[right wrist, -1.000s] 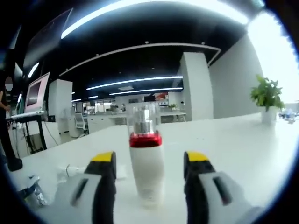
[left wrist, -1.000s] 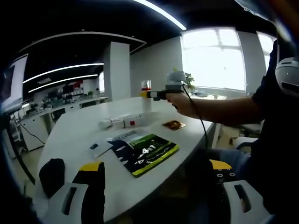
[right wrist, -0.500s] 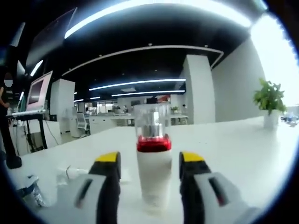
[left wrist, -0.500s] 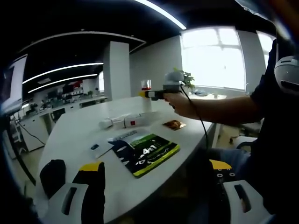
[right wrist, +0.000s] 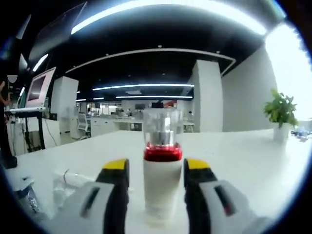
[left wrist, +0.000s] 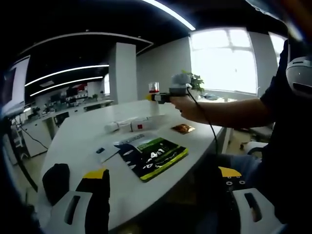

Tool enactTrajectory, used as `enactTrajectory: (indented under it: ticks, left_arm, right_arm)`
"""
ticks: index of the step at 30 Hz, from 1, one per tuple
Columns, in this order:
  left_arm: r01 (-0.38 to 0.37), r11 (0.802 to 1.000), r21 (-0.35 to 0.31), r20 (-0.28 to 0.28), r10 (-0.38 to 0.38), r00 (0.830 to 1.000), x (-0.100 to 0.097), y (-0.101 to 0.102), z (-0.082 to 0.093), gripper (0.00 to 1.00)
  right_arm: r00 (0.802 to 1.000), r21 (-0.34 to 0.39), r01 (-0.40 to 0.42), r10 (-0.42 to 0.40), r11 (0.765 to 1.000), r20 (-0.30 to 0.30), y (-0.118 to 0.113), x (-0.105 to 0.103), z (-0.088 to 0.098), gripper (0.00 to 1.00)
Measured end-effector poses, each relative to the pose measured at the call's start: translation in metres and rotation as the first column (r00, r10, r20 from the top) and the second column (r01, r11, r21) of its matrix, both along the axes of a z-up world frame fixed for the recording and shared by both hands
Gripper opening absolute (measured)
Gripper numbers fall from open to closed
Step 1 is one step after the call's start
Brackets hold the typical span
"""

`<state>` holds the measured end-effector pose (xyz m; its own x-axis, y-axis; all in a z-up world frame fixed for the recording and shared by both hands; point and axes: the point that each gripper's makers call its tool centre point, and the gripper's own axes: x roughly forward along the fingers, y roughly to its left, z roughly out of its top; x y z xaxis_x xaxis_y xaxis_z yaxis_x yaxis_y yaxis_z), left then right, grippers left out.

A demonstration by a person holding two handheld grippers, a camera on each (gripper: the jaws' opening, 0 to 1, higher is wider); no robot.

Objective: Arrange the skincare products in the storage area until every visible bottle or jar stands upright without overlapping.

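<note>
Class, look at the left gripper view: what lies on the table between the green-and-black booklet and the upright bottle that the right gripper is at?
In the left gripper view, between the booklet and the upright bottle lie white tubes on their sides and a small bronze packet.

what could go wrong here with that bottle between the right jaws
1. The upright bottle is tall and narrow; the right gripper jaws sit close on either side, so an uneven squeeze or release may tip it.
2. Other tubes lie flat on the table; a toppled bottle could roll onto them.

Right claw [right wrist: 156,170] closed; left claw [left wrist: 161,178] agape.
</note>
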<state>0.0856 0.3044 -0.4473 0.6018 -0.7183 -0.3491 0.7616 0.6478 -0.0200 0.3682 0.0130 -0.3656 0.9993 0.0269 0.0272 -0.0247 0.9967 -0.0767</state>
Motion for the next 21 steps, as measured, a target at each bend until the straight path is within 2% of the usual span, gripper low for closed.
enactTrajectory:
  ticks: [7, 9, 17, 21]
  left_arm:
    - [-0.007, 1.0, -0.004, -0.006, 0.007, 1.0, -0.0019, 0.0036, -0.0018, 0.91]
    - [-0.011, 1.0, -0.005, -0.004, 0.011, 1.0, -0.0016, 0.0054, -0.0014, 0.91]
    - [-0.011, 1.0, -0.004, -0.01, 0.01, 1.0, -0.0022, 0.0069, -0.0042, 0.9]
    - [-0.011, 1.0, -0.005, -0.011, 0.011, 1.0, -0.0022, 0.0067, -0.0054, 0.9]
  right_arm:
    - [1.0, 0.003, 0.015, -0.015, 1.0, -0.007, -0.0014, 0.0037, -0.003, 0.42]
    - [1.0, 0.018, 0.012, -0.012, 1.0, -0.005, -0.0005, 0.0024, -0.0026, 0.4]
    - [1.0, 0.005, 0.025, -0.025, 1.0, 0.0, -0.0031, 0.0048, -0.0024, 0.31]
    - [1.0, 0.006, 0.024, -0.024, 1.0, 0.002, -0.0038, 0.0038, -0.0023, 0.31]
